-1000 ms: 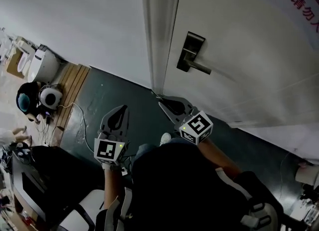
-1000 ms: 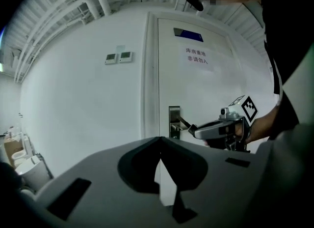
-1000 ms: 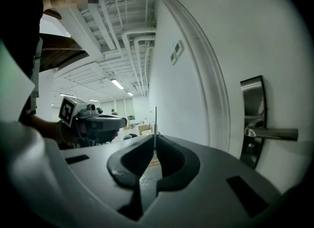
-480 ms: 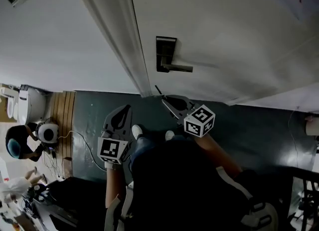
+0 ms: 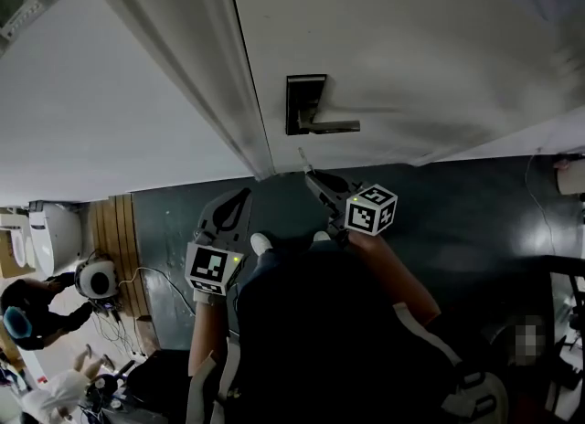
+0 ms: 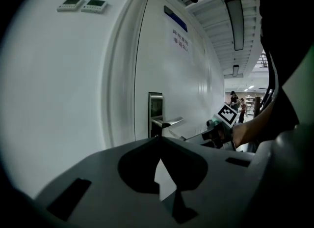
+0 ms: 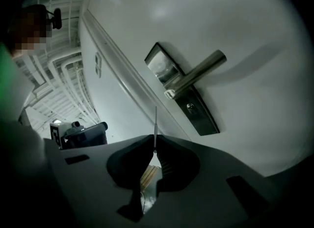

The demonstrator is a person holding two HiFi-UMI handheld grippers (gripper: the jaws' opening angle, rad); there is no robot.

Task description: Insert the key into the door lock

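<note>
The white door carries a dark lock plate point(image 5: 303, 102) with a silver lever handle point(image 5: 335, 126). In the right gripper view the keyhole point(image 7: 190, 107) sits on the plate below the lever point(image 7: 197, 76). My right gripper point(image 5: 309, 175) is shut on a thin key point(image 7: 155, 124), whose blade sticks straight out past the jaws. The key tip point(image 5: 302, 155) is a short way below the lever and apart from the plate. My left gripper point(image 5: 243, 194) hangs lower left, shut with nothing in it, and points toward the door frame point(image 6: 120, 89).
The grey door frame point(image 5: 215, 66) runs left of the lock, with white wall point(image 5: 101, 93) beyond. Two small wall panels point(image 6: 82, 5) sit high on that wall. A sign point(image 6: 180, 40) hangs on the door. A person point(image 5: 27, 317), cables and wooden slats point(image 5: 114, 239) are on the dark floor at lower left.
The head view has swung, and the door now stands nearer and more square. My right gripper has risen with the key toward the lock. The left gripper keeps its place beside it.
</note>
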